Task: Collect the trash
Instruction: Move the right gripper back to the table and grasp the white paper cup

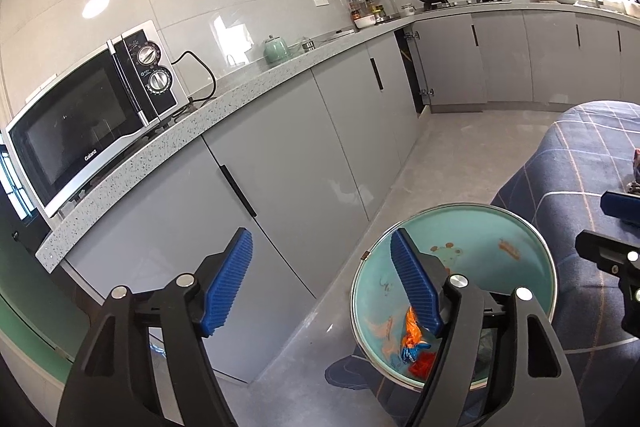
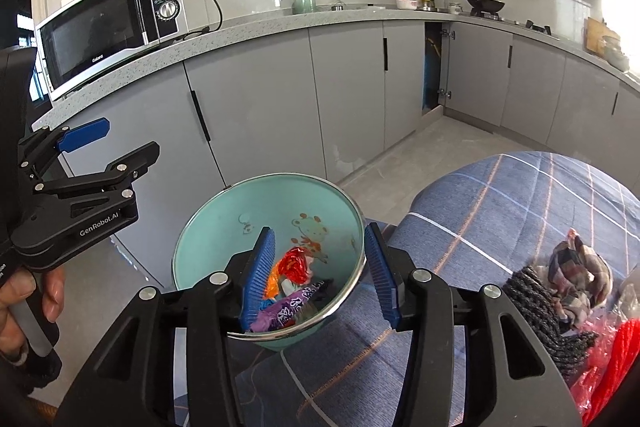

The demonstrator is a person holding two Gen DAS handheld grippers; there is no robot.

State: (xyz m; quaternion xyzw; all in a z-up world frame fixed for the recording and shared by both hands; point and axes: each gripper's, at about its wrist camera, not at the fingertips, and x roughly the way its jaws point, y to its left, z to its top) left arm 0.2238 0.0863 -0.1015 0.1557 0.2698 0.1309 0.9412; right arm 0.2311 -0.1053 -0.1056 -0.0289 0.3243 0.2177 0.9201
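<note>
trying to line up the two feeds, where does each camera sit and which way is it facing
Left wrist view: sits on the left gripper, looking down along its open blue fingers past the teal bin towards the microwave and cabinets; the right gripper's tip shows at the right edge.
Right wrist view: sits on the right gripper, looking down into the teal bin of wrappers; its open jaws straddle the bin's right rim. The left gripper and the holding hand show at left.
Shared: bin, microwave, counter, checked blue cloth.
</note>
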